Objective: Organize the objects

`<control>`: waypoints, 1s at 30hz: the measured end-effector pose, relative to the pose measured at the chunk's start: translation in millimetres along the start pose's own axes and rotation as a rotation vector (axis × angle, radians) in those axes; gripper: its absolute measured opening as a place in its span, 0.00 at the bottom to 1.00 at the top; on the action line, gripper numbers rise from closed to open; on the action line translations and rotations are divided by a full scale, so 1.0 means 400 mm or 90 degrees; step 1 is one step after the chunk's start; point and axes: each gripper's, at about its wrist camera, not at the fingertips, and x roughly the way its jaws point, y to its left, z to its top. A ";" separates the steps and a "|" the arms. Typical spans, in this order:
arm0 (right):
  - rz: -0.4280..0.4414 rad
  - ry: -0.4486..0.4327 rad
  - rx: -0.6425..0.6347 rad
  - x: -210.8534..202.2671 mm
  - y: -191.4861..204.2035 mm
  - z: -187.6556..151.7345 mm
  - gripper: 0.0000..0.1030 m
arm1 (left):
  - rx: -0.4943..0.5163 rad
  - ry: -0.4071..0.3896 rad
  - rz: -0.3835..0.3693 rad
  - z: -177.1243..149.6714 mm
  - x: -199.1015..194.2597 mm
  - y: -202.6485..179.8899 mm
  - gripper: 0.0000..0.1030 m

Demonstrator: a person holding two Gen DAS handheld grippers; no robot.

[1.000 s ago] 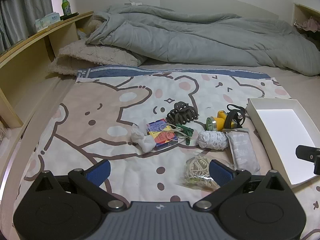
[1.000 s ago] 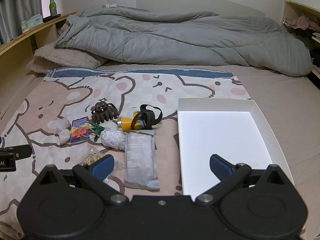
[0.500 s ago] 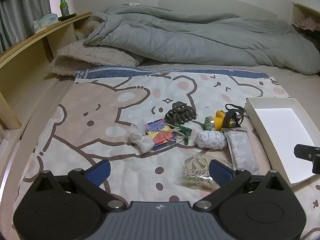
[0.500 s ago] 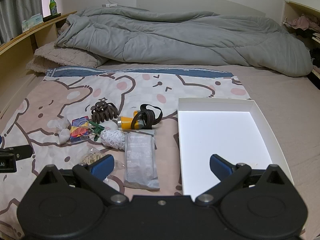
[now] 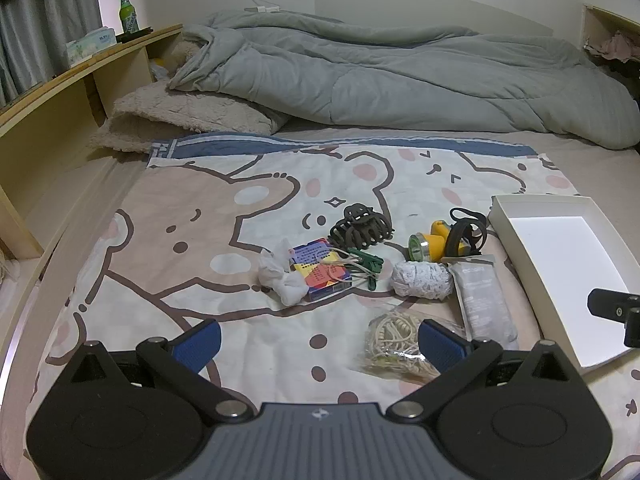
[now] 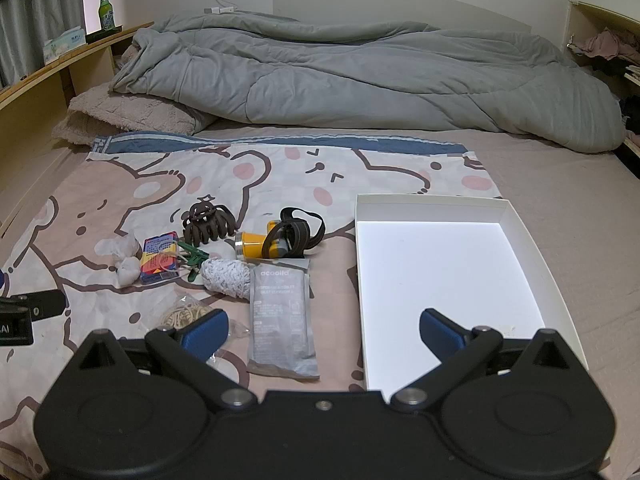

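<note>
Printed words are few among the items laid out on a bed.

The grey sachet (image 6: 282, 312) carries the word "acoolia" across its top in pale letters, with smaller lines below that look like "DISPOSABLE TOILET SEAT CUSHION" but are too blurred to be sure. A black device (image 6: 24, 316) at the left edge of the right wrist view shows the white letters "AI". Print on the colourful card box (image 5: 320, 269), the tissue box (image 5: 90, 42) and the green bottle (image 6: 105, 9) is too small to read.
</note>
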 end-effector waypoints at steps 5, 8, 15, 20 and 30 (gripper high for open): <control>-0.001 0.000 0.000 0.000 0.000 0.000 1.00 | 0.002 0.000 -0.002 0.000 -0.001 0.000 1.00; 0.000 0.000 0.000 0.000 0.000 0.000 1.00 | 0.003 -0.001 -0.003 -0.001 -0.001 0.001 1.00; -0.001 0.000 0.000 0.000 0.000 0.000 1.00 | 0.006 -0.001 -0.004 -0.001 -0.001 0.000 1.00; 0.000 0.001 0.000 0.000 0.000 0.001 1.00 | 0.007 -0.001 -0.004 -0.001 -0.001 -0.002 1.00; -0.001 0.001 0.000 0.003 0.001 -0.001 1.00 | 0.008 -0.001 -0.006 -0.001 0.000 -0.002 1.00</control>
